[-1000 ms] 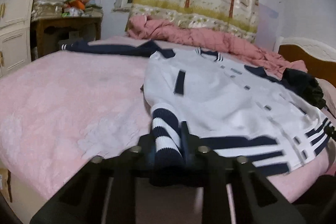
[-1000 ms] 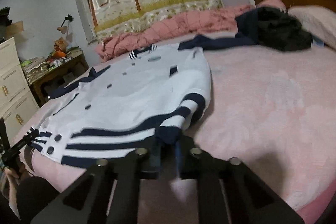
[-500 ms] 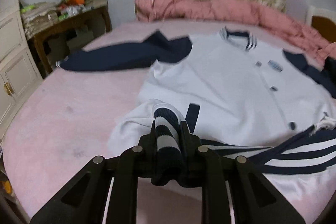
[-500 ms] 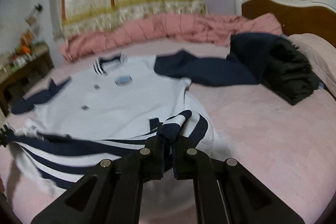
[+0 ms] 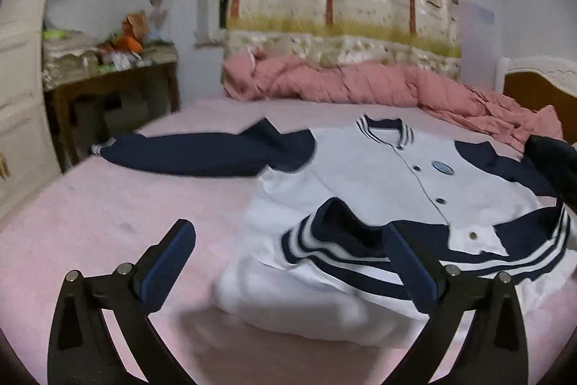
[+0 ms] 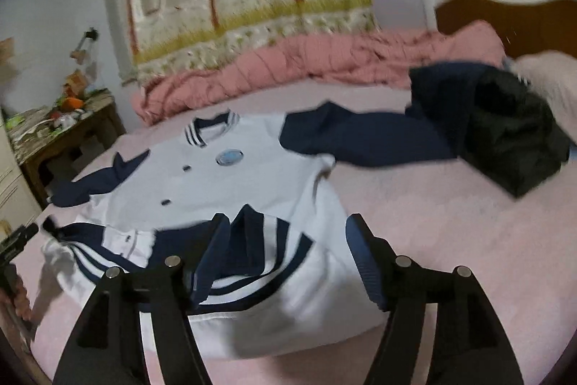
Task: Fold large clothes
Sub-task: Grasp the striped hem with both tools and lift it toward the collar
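A white baseball jacket (image 5: pixel 364 168) with navy sleeves and a navy striped hem lies face up on the pink bed; it also shows in the right wrist view (image 6: pixel 230 183). Its striped hem (image 5: pixel 342 240) is folded up over the lower body (image 6: pixel 252 258). One navy sleeve (image 5: pixel 202 152) stretches left, the other (image 6: pixel 364 139) stretches right. My left gripper (image 5: pixel 292 240) is open and empty, just in front of the folded hem's left end. My right gripper (image 6: pixel 288 240) is open and empty over the hem's right end.
A dark pile of clothes (image 6: pixel 505 139) lies at the right by the wooden headboard (image 6: pixel 505 9). A pink quilt (image 5: pixel 360 85) is bunched along the far edge. A wooden side table (image 5: pixel 111 85) and white drawers (image 5: pixel 18 96) stand left of the bed.
Both grippers held the striped hem corners, carried them up over the jacket body, then opened and let go. The hem now rests folded on the jacket.
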The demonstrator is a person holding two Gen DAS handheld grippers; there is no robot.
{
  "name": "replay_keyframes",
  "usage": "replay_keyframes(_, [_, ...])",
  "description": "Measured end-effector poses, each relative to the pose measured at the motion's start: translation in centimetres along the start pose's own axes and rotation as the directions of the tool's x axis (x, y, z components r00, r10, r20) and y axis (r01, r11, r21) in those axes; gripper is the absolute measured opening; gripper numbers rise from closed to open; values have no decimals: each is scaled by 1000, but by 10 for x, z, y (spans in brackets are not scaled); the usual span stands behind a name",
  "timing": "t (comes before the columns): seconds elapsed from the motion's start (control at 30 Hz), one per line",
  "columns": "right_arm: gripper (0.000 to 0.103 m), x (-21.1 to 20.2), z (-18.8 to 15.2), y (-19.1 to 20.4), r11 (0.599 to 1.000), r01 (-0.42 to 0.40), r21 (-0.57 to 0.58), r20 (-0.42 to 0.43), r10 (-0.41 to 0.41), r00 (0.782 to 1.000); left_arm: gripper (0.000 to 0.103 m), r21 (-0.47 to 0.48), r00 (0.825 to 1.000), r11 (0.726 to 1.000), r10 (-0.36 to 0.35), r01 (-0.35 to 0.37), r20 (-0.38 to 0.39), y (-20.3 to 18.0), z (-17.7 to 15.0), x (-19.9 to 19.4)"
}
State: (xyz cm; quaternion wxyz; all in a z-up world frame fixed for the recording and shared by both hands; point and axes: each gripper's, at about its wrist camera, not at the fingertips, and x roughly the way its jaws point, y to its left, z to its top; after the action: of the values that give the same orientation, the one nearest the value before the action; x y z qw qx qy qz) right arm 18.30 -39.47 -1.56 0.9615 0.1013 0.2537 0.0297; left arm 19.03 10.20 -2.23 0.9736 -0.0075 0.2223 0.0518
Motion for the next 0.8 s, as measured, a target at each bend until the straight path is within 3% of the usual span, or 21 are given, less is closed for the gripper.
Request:
replay_keyframes(0.1, [74,0,11,-5,998,-27,-54,-24,26,999,103,29,995,1000,-4,7,-103,2,0,19])
replay_keyframes(0.17, [74,11,11,-2,986,-96,-136,-123,80,989,103,32,986,998,-49,55,-158,2,-5,36])
replay_keyframes(0.27, [74,32,-1,8,959,-144,-245,-244,83,966,103,31,958,991,-116,129,-263,-2,-15,66])
replay_keyframes(0.33, [74,49,-10,15,942,-143,-303,-293,51,955,78,26,933,982,-170,188,-317,-7,-20,79])
replay_keyframes(0.37, [74,57,-13,17,939,-133,-317,-303,33,952,33,37,923,978,-179,203,-341,-11,-22,83])
replay_keyframes(0.4, [74,63,-17,19,940,-121,-320,-305,19,952,8,59,921,979,-160,193,-356,-16,-22,87])
replay_keyframes(0.43, [58,70,-19,19,943,-117,-312,-311,15,950,3,85,936,985,-114,151,-333,-18,-21,86])
replay_keyframes(0.5, [15,79,-18,20,952,-103,-288,-311,9,950,3,74,954,987,-118,143,-275,-14,-12,78])
replay_keyframes(0.53, [10,77,-15,19,957,-87,-275,-276,8,961,3,55,965,990,-113,129,-236,-10,-6,71])
replay_keyframes(0.57, [8,66,-9,18,969,-61,-241,-190,15,982,3,30,972,992,-116,124,-203,-5,1,66])
replay_keyframes(0.67, [8,47,5,15,991,-3,-133,-25,0,1000,1,-14,989,999,-46,44,-139,6,16,60])
replay_keyframes(0.73, [8,54,9,12,997,21,-80,-16,-22,1000,0,3,983,992,128,-129,-135,12,18,72])
replay_keyframes(0.77, [8,64,9,9,997,41,-60,-37,-43,998,0,6,972,985,173,-175,-161,19,16,83])
replay_keyframes(0.8, [8,78,8,4,998,49,-34,-87,-52,995,0,-11,962,989,144,-150,-233,27,10,99])
